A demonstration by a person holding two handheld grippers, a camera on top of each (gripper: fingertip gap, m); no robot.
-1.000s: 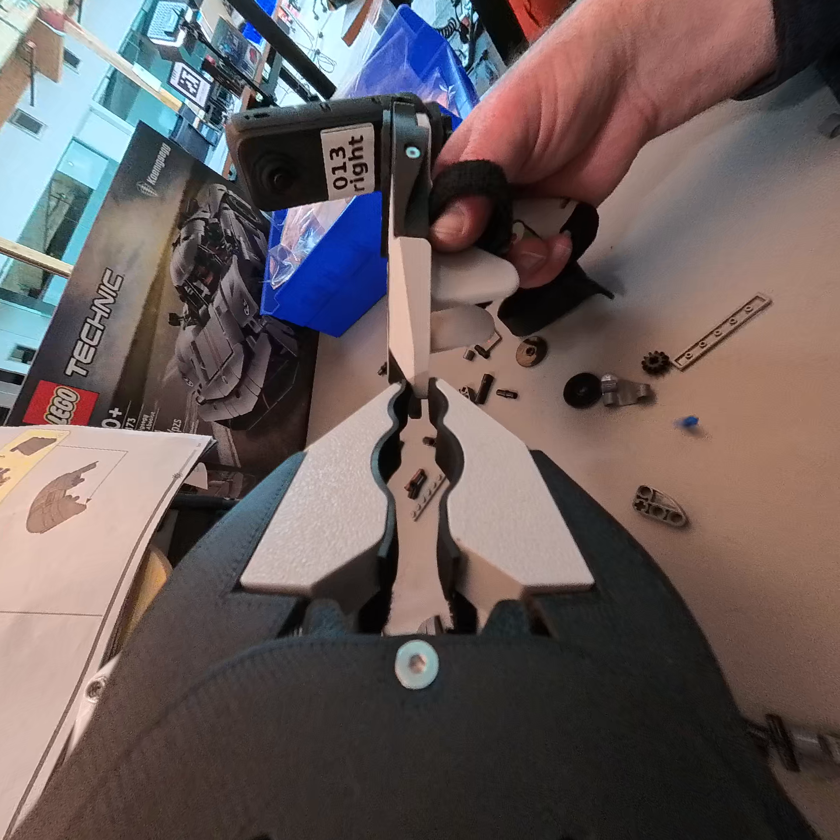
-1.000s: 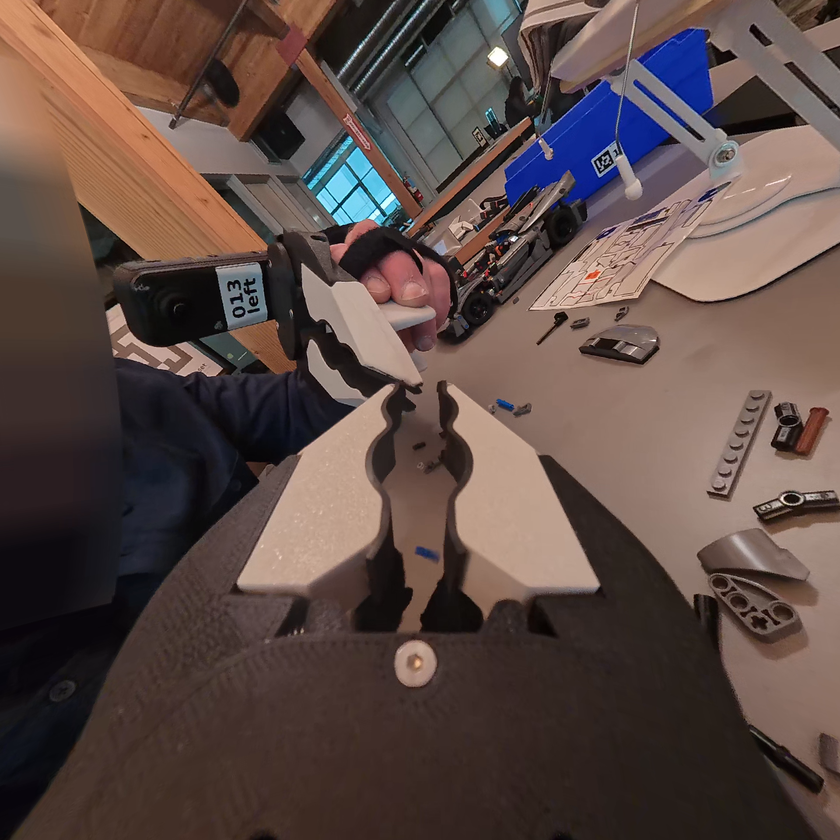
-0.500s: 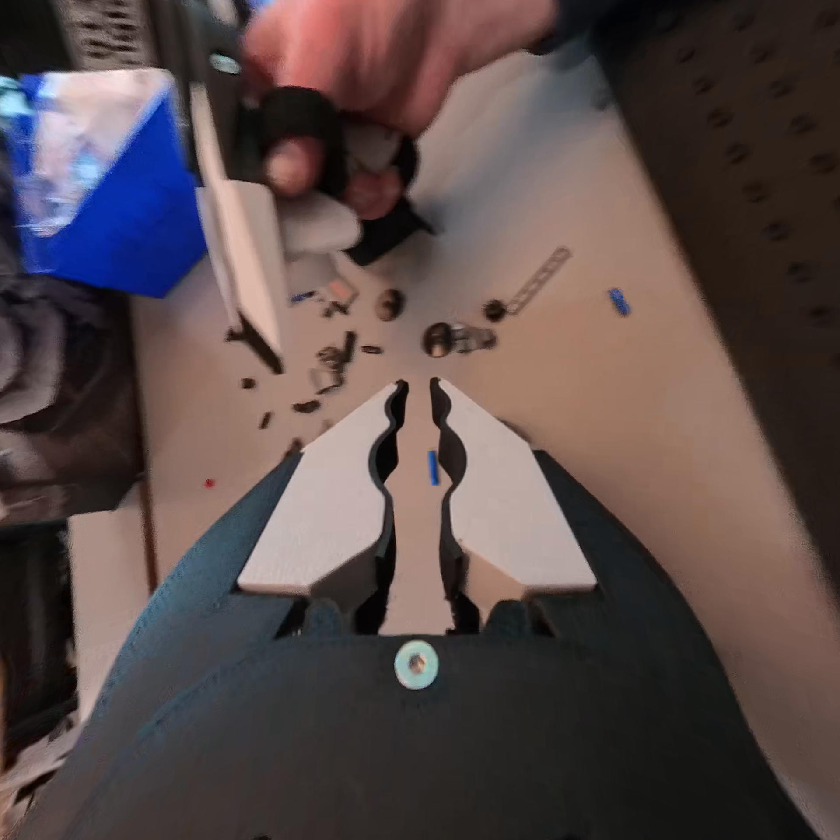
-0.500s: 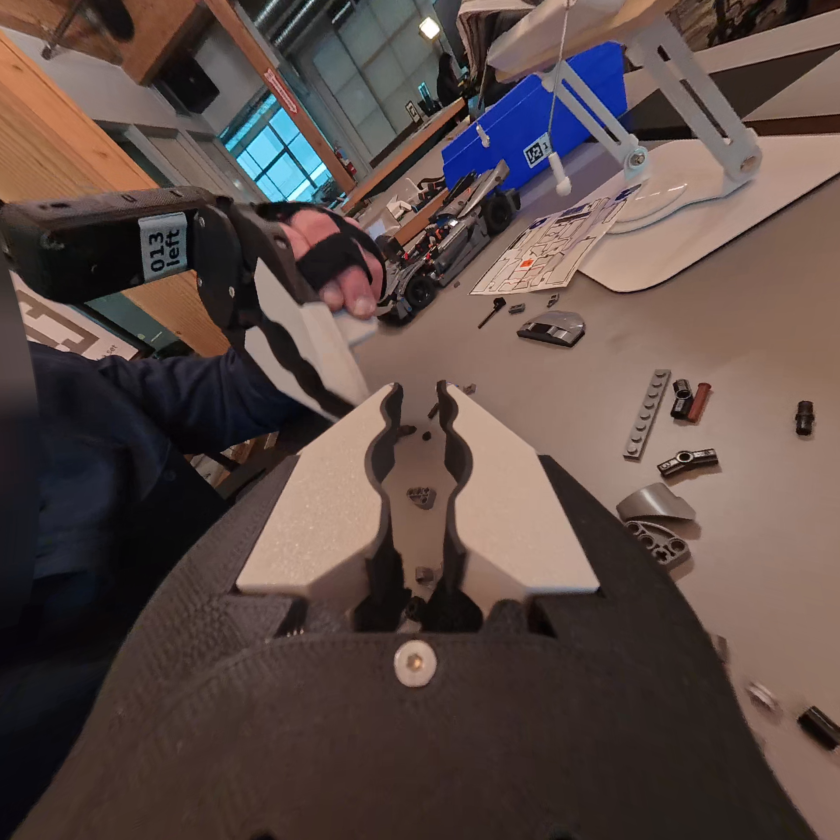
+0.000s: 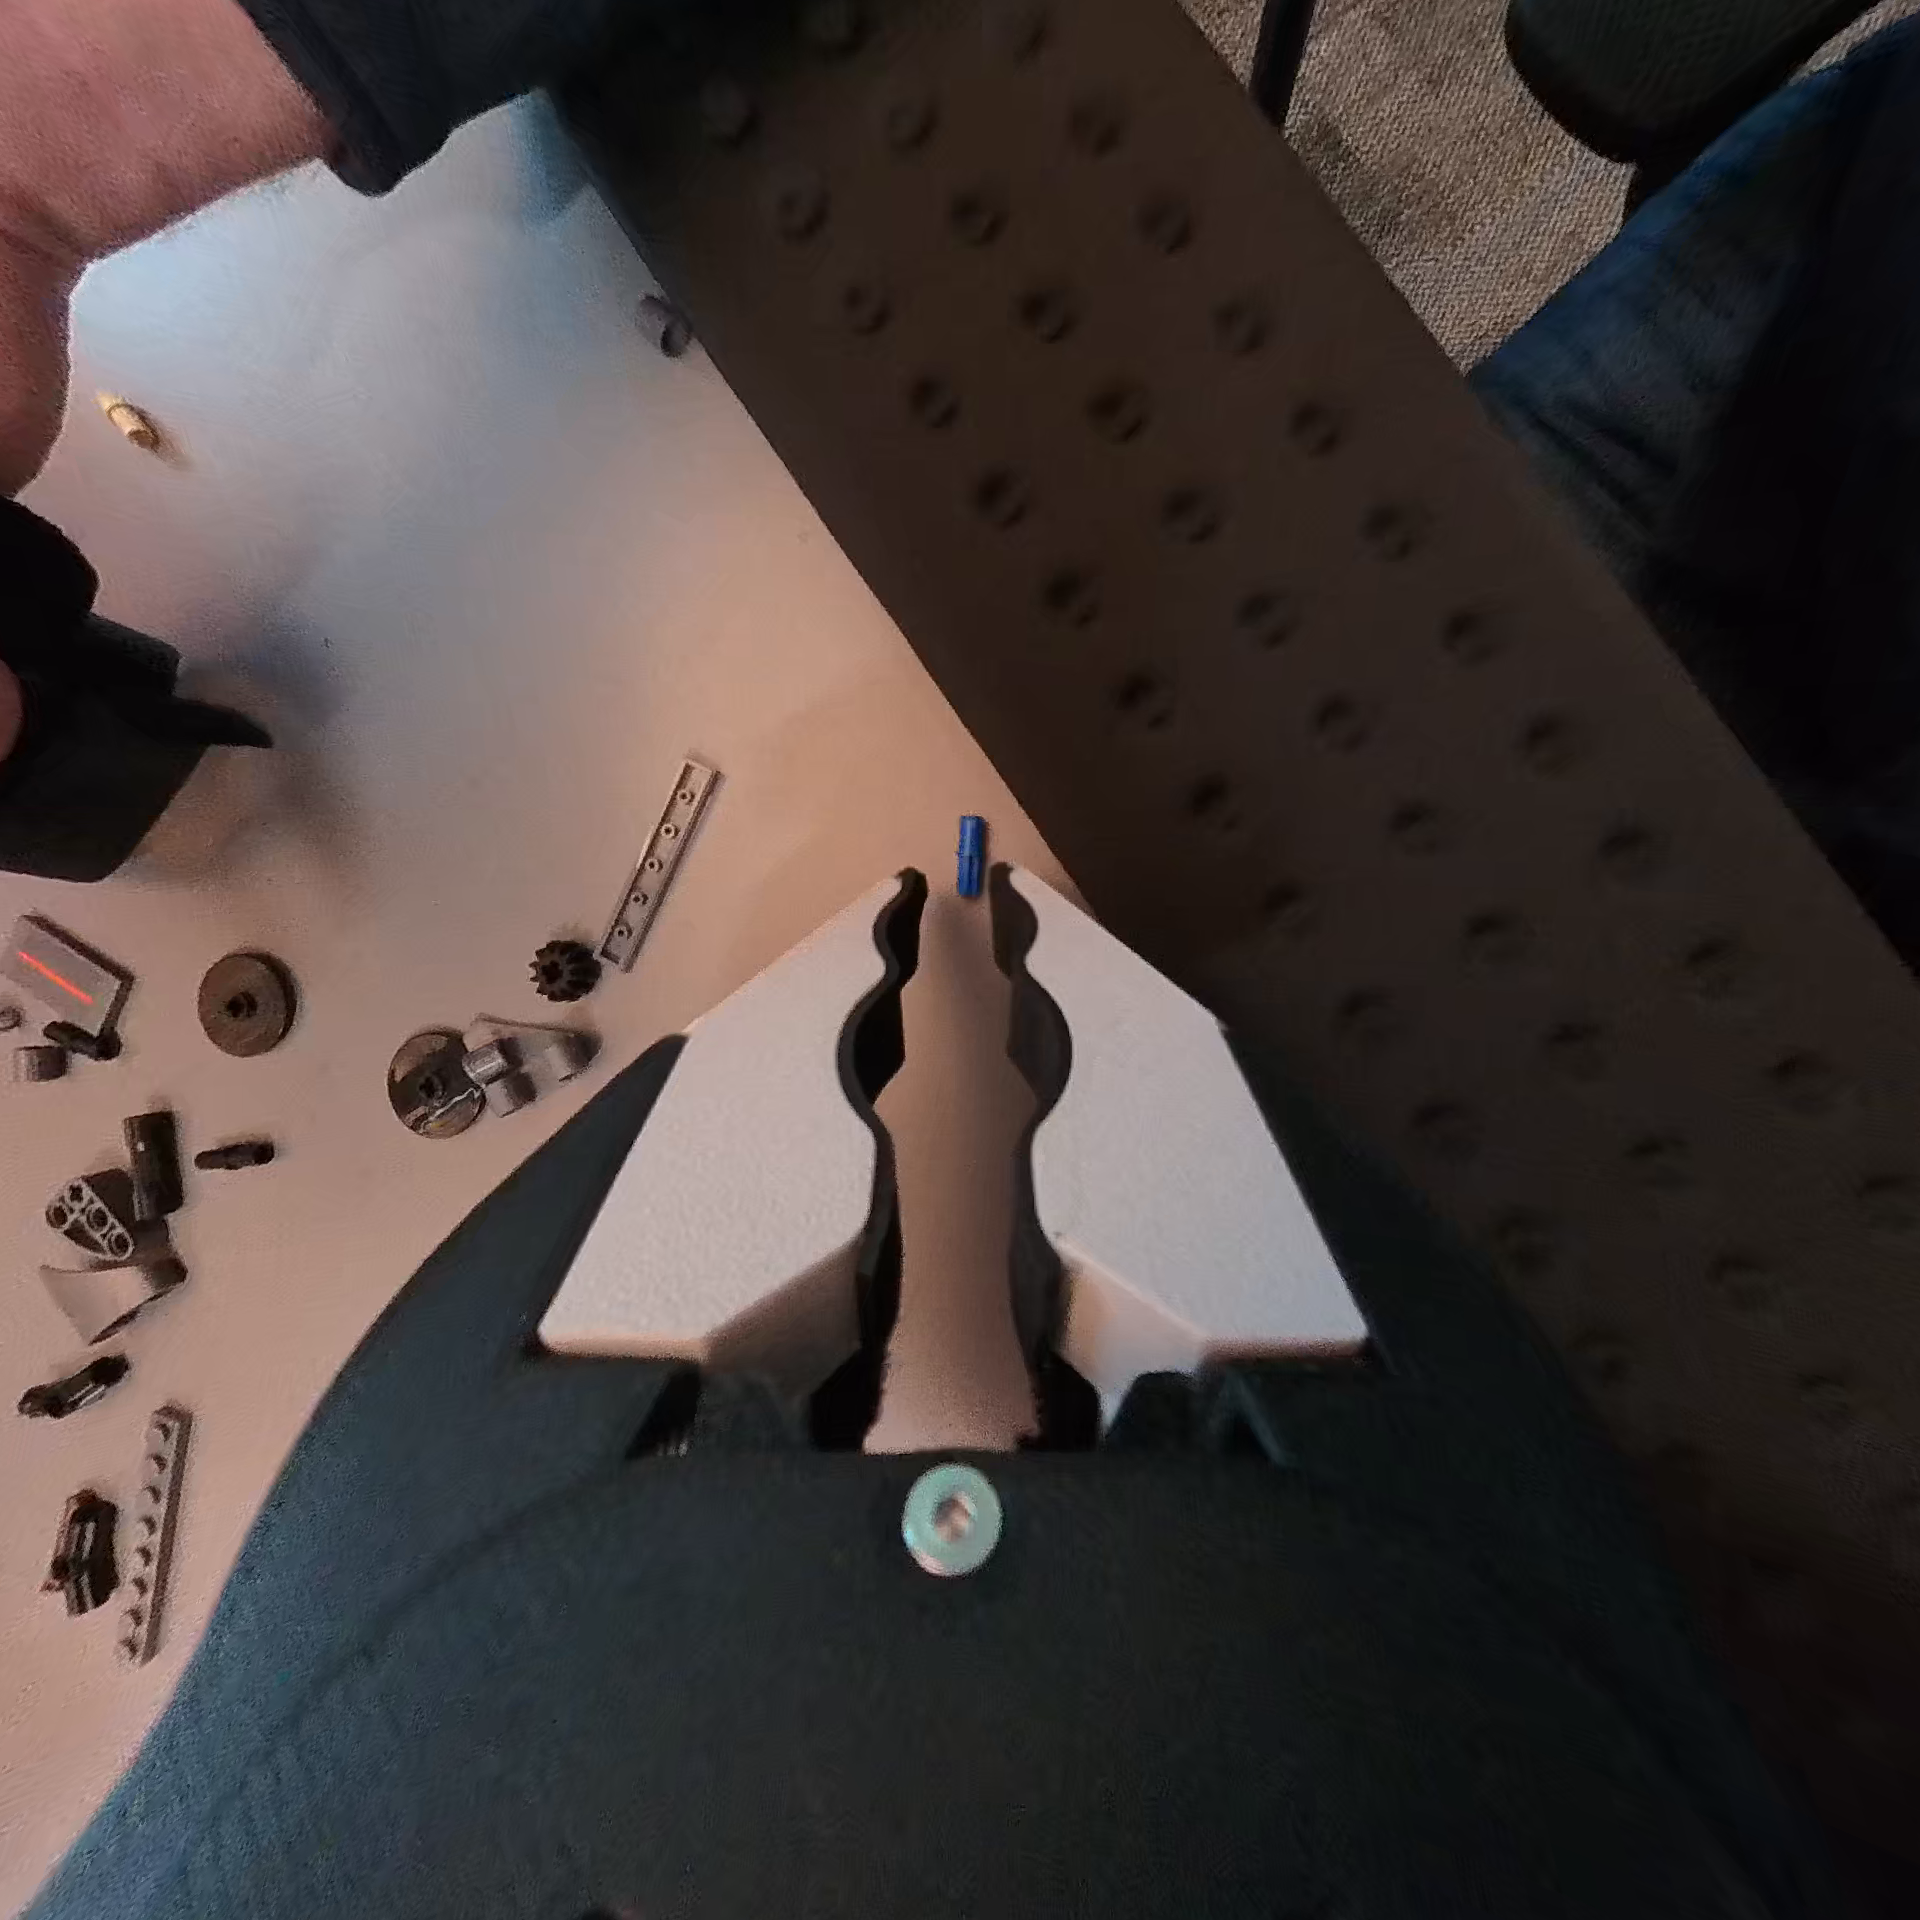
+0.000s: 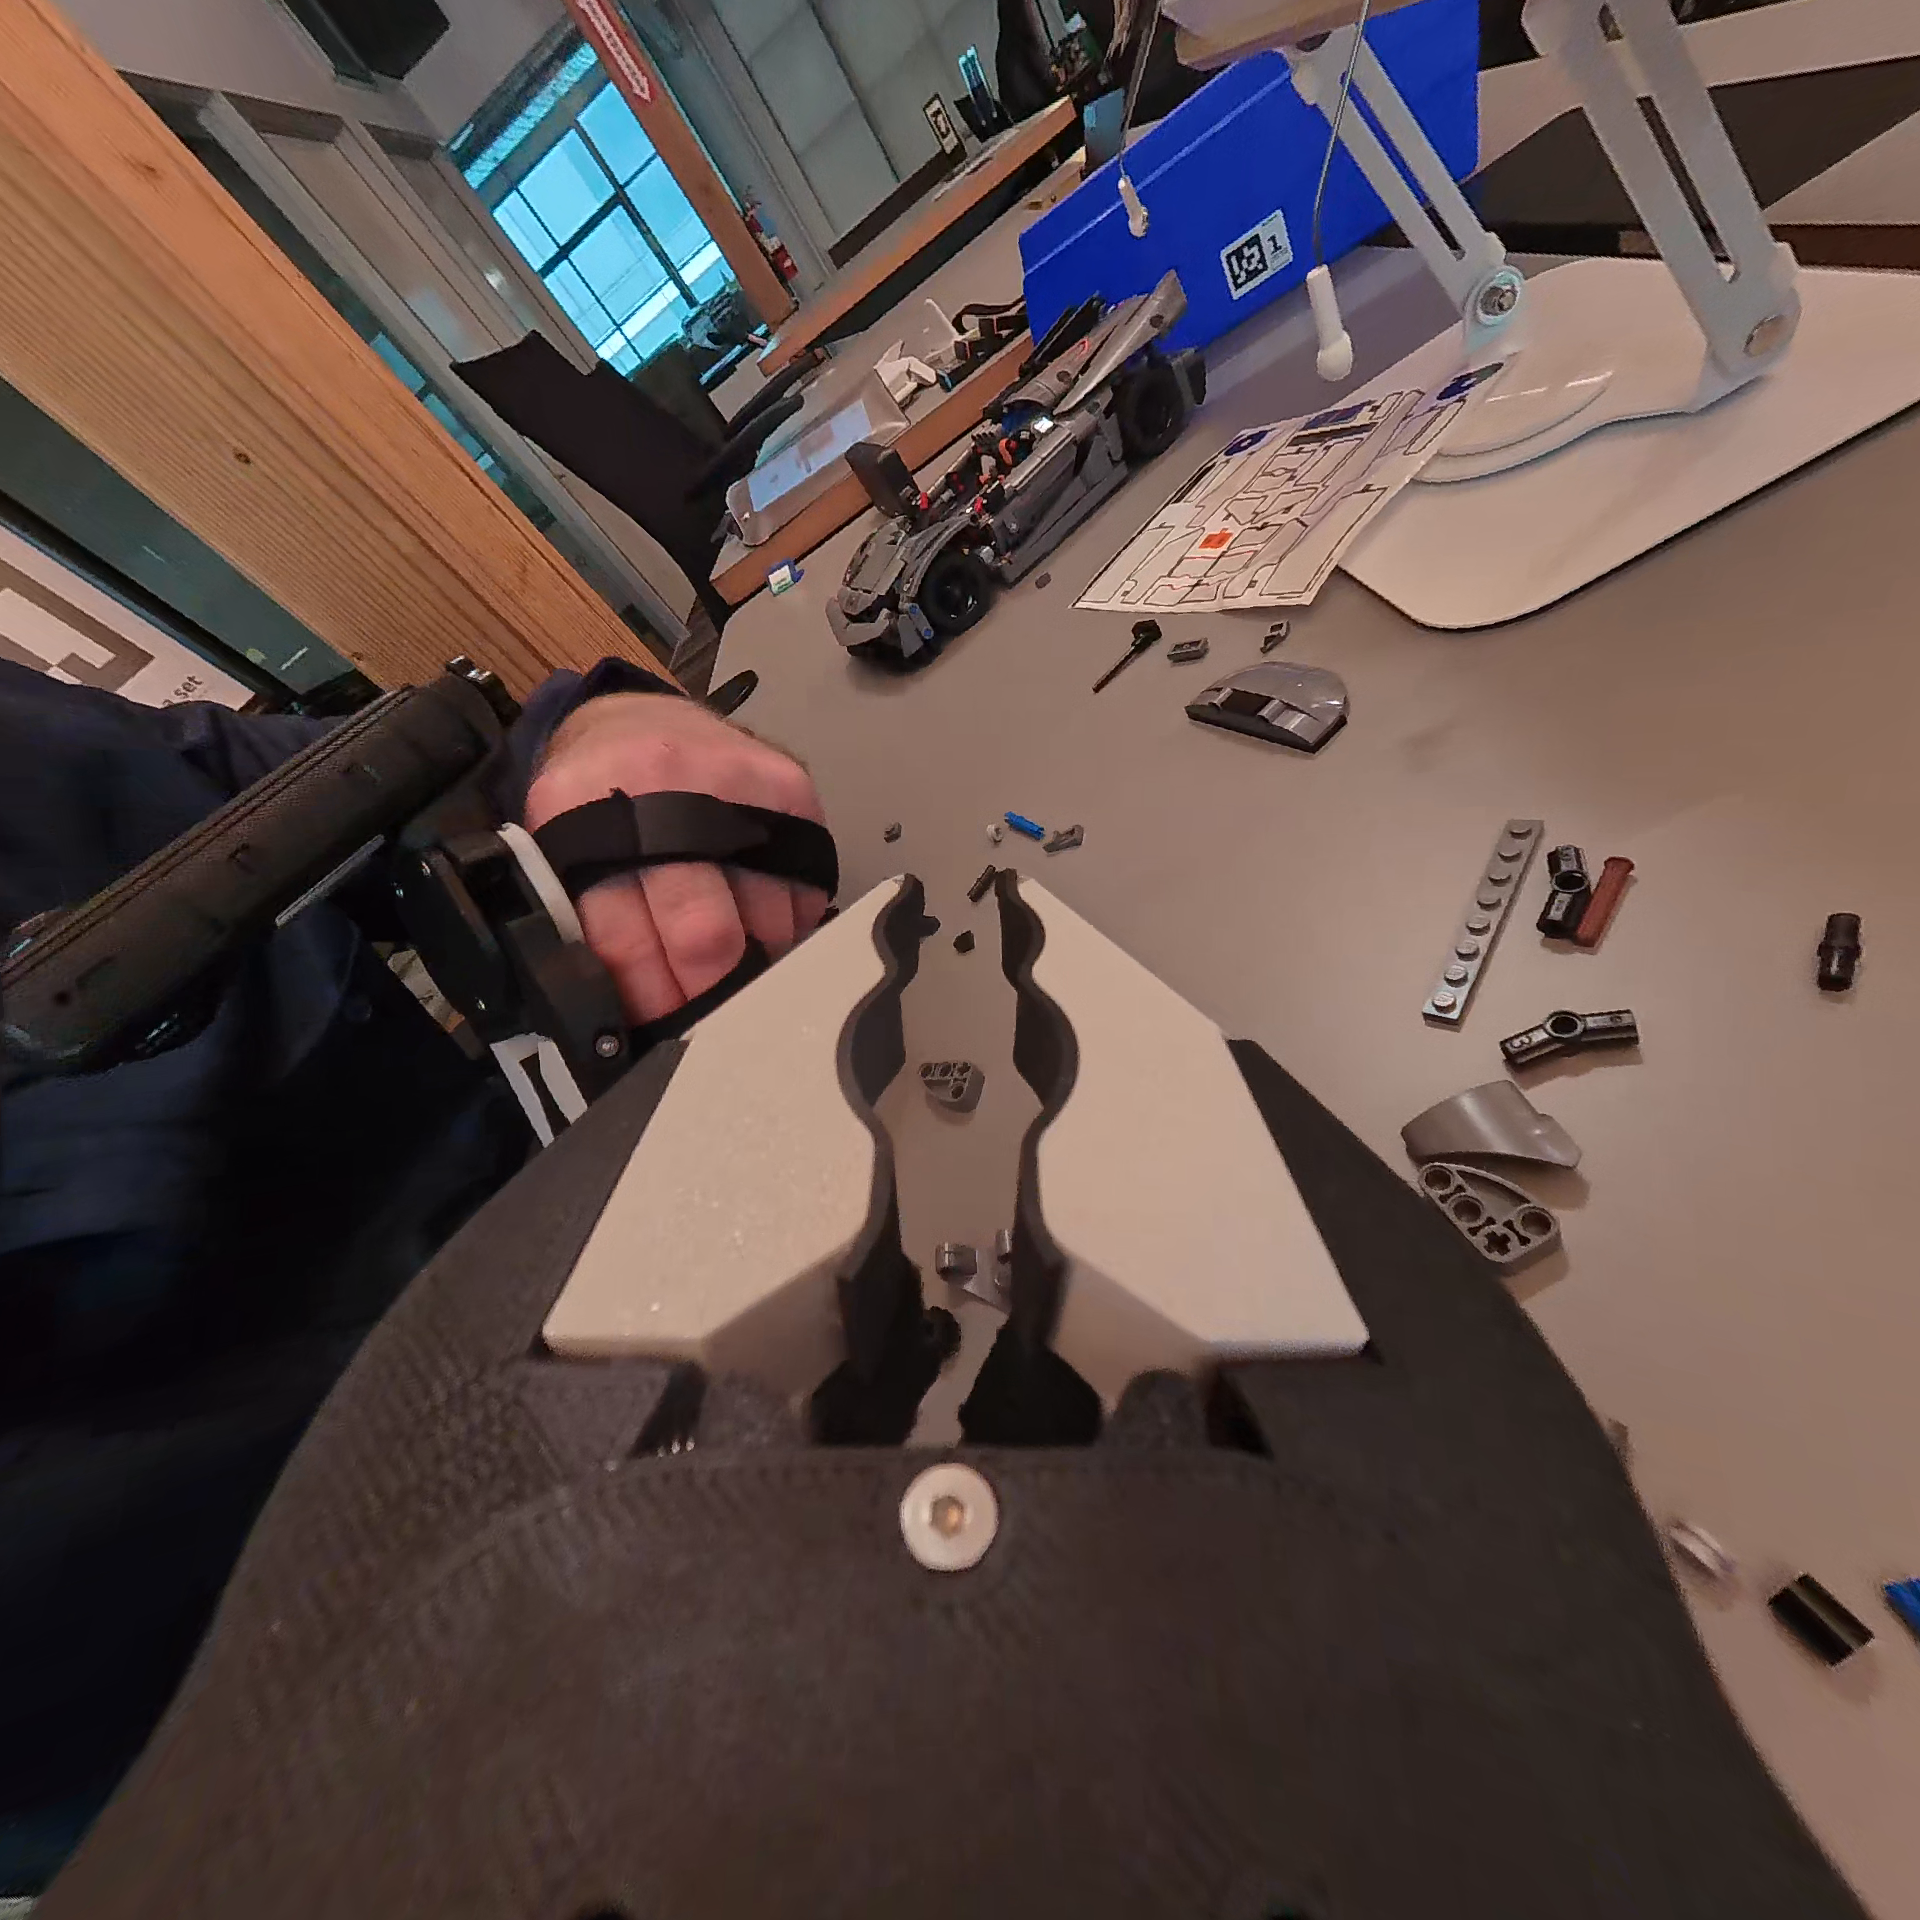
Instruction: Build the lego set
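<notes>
One small blue plastic connector pin (image 5: 969, 855) lies on the pale bench (image 5: 436, 499), just beyond the tips of the left tongs (image 5: 951, 883) and close to the bench's edge, where a dark perforated panel (image 5: 1299, 540) begins. Left tongs stand slightly parted and empty, aimed almost straight at the pin. Right tongs (image 6: 956, 894) likewise parted and empty, hovering over the scattered small parts near the bench middle; a small grey triangular piece (image 6: 951, 1081) shows on the bench through their gap. Partly built grey car model (image 6: 997, 509) sits toward the far edge of the bench, beside a white sticker sheet (image 6: 1268, 509). Risks, as judged: the gap looks little wider than the pin, so an off-centre approach could let a fingertip nudge it. The pin is round and would likely roll, perhaps off the near edge onto the panel or floor. Closing on its rounded side may squirt it out. A grey studded plate (image 5: 665, 862) and black gear (image 5: 564, 971) lie well left, unlikely to interfere.
</notes>
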